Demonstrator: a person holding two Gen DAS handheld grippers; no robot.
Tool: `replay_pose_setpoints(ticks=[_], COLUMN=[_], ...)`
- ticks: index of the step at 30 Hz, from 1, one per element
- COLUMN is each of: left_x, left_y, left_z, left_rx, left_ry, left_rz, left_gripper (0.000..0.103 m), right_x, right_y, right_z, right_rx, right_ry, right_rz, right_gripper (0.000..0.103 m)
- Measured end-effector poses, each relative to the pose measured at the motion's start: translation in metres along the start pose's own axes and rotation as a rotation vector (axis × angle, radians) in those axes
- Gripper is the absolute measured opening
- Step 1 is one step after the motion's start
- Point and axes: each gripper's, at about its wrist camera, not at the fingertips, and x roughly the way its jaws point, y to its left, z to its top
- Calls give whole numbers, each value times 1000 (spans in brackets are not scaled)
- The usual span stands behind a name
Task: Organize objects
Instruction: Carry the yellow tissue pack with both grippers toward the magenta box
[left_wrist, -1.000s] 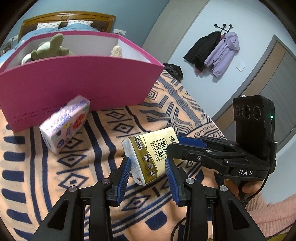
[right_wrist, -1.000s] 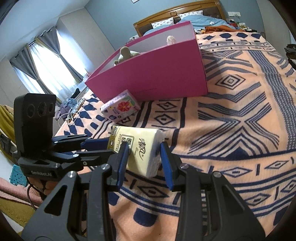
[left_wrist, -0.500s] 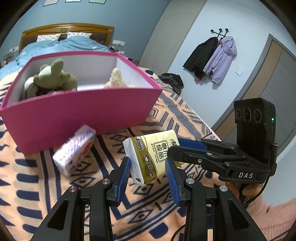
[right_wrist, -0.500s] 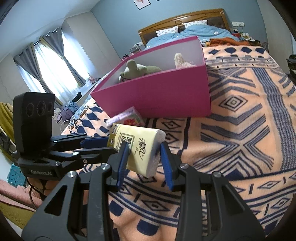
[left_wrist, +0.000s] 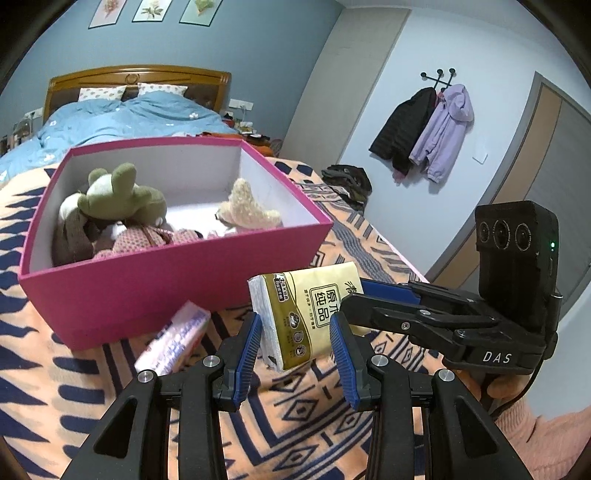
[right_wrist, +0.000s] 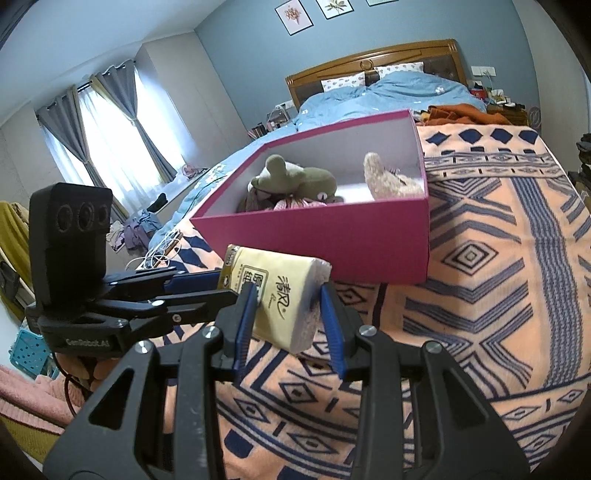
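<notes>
The pink tissue pack (left_wrist: 173, 338) is partly hidden behind the left gripper (left_wrist: 295, 334). The toys' (left_wrist: 110, 214) lower parts hide behind the pink box (left_wrist: 155, 280) wall.

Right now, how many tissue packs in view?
2. Yellow tissue pack held off the blanket between both tools; pink floral pack lying in front of the pink box. More may be hidden.

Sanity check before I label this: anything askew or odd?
Yes: both the left gripper and right gripper clamp one yellow tissue pack, held tilted in the air. A second, floral tissue pack lies loose against the pink box.
</notes>
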Motion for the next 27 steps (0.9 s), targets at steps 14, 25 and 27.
replay_pose_setpoints(ticks=[14,25,27], left_x=[-2,1,1], left_y=[1,3,4], left_z=[26,40,42], left_rx=[27,30,28], left_ry=[-38,-57,-58], left_rz=[16,30,27], left_gripper=[38,38,38], right_x=[-2,-1,0], right_y=[0,-5,-5], right_z=[27,42,43], right_rx=[-34,-26,-23], right_ry=[-50,-74,-75], right_rz=[1,2,2], right_gripper=[38,38,38])
